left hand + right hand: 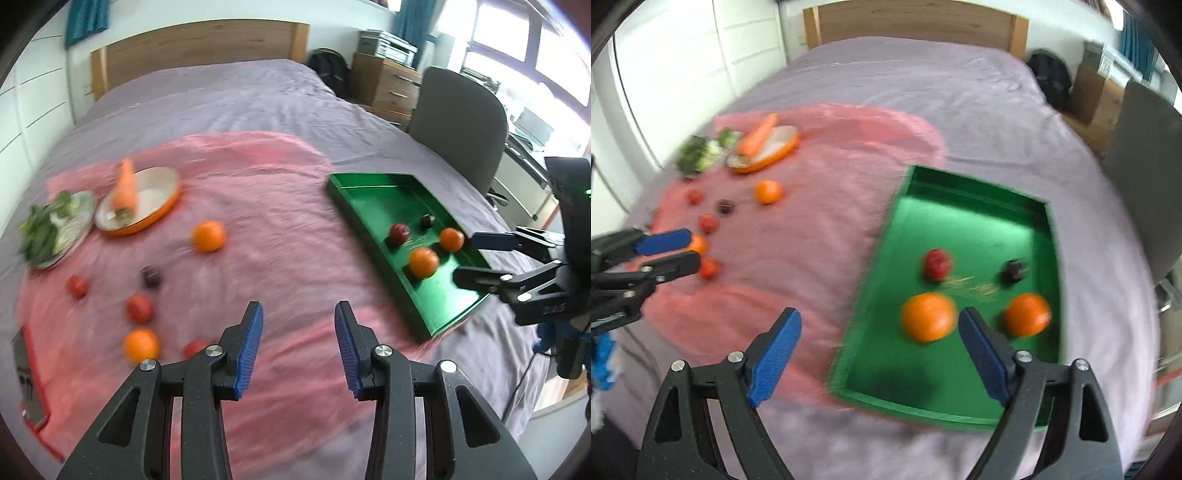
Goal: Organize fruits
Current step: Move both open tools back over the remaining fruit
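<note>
Left gripper unclenched over pink cloth, nothing between blue pads; right gripper spread wide, empty, above near end of green tray. In tray: two oranges, red fruit, dark plum. Farther left on cloth: loose oranges, red fruits, plum; beyond, carrot across orange dish, greens on plate.

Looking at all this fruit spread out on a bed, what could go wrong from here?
The green tray sits on soft bedding near the bed's edge; pressing on it could tip it and set the oranges inside rolling. The loose orange on the pink blanket is round and could roll away when nudged. The small red fruits lie close together, so a hand-held gripper reaching for one may knock its neighbours.
</note>
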Tool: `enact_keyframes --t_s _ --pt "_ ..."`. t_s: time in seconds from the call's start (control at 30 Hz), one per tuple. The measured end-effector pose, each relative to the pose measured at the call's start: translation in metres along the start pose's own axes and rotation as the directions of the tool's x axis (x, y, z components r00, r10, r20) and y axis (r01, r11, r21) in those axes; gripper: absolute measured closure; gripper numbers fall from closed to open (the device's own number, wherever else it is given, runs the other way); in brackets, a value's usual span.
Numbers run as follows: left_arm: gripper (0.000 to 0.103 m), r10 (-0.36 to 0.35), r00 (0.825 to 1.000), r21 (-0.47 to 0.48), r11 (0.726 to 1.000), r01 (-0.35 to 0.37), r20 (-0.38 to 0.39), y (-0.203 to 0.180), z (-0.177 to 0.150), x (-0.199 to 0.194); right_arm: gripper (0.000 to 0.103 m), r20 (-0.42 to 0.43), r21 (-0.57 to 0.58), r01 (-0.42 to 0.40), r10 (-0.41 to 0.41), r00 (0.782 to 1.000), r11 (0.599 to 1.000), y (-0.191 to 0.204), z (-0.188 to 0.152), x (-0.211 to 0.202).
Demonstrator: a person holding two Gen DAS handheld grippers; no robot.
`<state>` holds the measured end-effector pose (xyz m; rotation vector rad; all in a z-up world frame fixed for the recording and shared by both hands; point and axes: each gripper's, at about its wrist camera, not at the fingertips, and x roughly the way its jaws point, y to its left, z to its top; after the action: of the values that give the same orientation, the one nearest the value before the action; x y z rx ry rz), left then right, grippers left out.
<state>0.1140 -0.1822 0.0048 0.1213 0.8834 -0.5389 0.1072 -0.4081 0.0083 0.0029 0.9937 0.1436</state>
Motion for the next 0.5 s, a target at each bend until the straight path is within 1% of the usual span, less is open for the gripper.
enact_keyframes --t_s 0.07,0.13,0.23,0.3,0.37,0.4,0.43,0.5 --pt "0.068 0.021 1.0 -0.02 1.0 -0.021 0.0 0.015 -0.013 -0.011 0.0 0.018 0.007 -0.019 0.019 1.0 1.0 0.015 -0.006 -0.005" --pt "0.068 0.037 0.999 -0.049 0.998 -0.037 -0.004 0.033 -0.024 -0.023 0.0 0.006 0.044 -0.081 0.081 0.997 0.996 0.031 -0.011 -0.005" --pt "0.068 0.072 0.997 -0.086 0.994 -0.072 -0.003 0.056 -0.044 -0.039 0.0 -0.009 0.084 -0.181 0.182 0.983 0.98 0.061 -0.021 -0.002" --pt "0.068 0.093 0.996 -0.103 0.99 -0.093 -0.004 0.069 -0.054 -0.048 0.0 -0.003 0.082 -0.222 0.223 0.975 0.972 0.084 -0.028 0.0" --pt "0.068 0.116 0.993 -0.117 0.986 -0.116 -0.007 0.079 -0.063 -0.054 0.0 -0.008 0.064 -0.23 0.231 0.973 0.971 0.107 -0.035 0.002" --pt "0.068 0.127 0.992 -0.126 0.984 -0.127 -0.008 0.085 -0.068 -0.057 0.0 -0.01 0.049 -0.22 0.221 0.975 0.974 0.117 -0.039 0.002" --pt "0.068 0.136 0.991 -0.142 0.98 -0.136 -0.009 0.092 -0.075 -0.062 0.0 -0.003 0.03 -0.188 0.188 0.982 0.982 0.13 -0.044 0.003" --pt "0.068 0.151 0.988 -0.163 0.975 -0.151 -0.012 0.103 -0.084 -0.067 0.0 0.001 0.02 -0.164 0.164 0.987 0.986 0.142 -0.049 0.004"
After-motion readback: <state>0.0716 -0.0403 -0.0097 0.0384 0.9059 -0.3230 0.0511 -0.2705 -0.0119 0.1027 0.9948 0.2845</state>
